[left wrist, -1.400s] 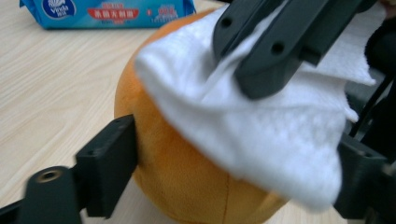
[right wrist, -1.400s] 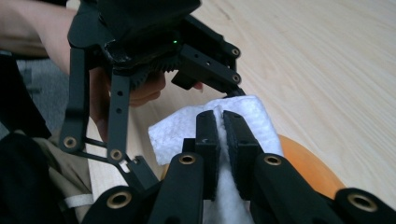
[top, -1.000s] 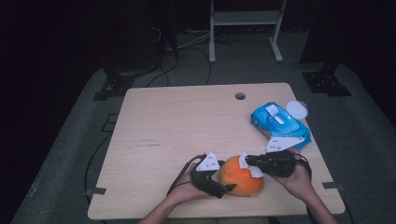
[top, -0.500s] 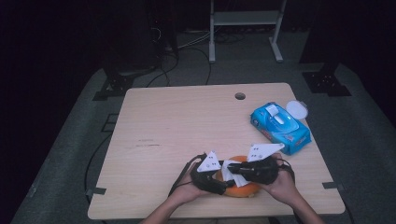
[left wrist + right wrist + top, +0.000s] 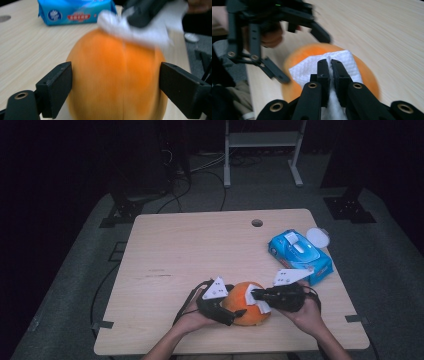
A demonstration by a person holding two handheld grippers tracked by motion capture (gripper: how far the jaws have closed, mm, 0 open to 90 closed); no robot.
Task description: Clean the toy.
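Hidden or unclear: the underside of the orange ball (image 5: 246, 304) is cut off in your left gripper view, and its skin there is blurred. In the high view your hands cover the gripper bodies, and the print on the blue wipes pack (image 5: 299, 256) is too small to read.

Orange ball: round, matte, faintly ribbed; it sits at the near edge of the pale wood-grain table (image 5: 200, 245), between your two grippers.

Left gripper (image 5: 115, 85): your black, blocky jaws stand wide and straddle the ball, one on each flank; whether they press on it cannot be told.

Right gripper (image 5: 330, 72): jaws pinched almost together on a white wipe (image 5: 322, 66), soft and quilted, draped over the ball's top.

White round lid (image 5: 318, 238): flat, just beside the pack's far corner.
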